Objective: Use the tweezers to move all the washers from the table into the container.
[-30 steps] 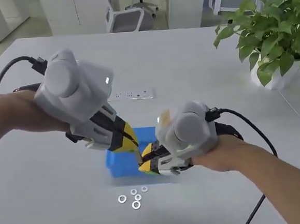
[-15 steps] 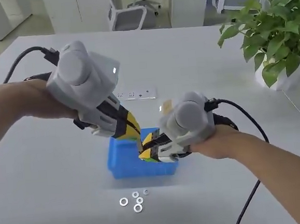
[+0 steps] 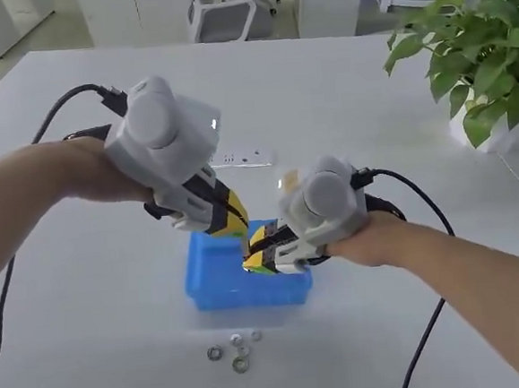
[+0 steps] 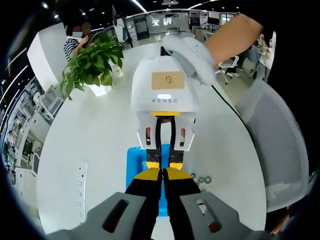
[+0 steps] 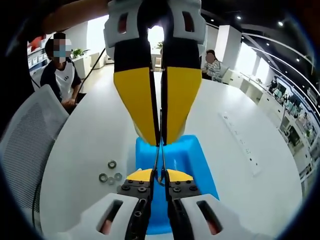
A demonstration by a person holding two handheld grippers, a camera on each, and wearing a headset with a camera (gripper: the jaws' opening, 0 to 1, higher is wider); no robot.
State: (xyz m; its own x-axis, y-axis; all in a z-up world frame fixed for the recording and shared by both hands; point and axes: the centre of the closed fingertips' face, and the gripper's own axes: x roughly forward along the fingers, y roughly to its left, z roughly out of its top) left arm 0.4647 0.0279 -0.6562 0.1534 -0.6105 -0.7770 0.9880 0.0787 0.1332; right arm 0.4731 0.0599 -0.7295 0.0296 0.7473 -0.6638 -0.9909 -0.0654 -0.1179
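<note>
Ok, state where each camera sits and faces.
Head view: on the headset, looking down at left tool and right tool over the blue container, washers nearer; both forearms show.
Left gripper view: on the left tool, facing the right tool and its arm.
Right gripper view: on the right tool, facing the left tool's yellow tips.
Both gripper views share container and washers.

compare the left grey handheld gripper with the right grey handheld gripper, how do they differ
The left gripper is held higher; the right gripper lower, nearer the blue plastic container. The left gripper angles down-right; the right gripper points left toward it. Both have yellow-tipped jaws shut, apparently on thin metal tweezers.
</note>
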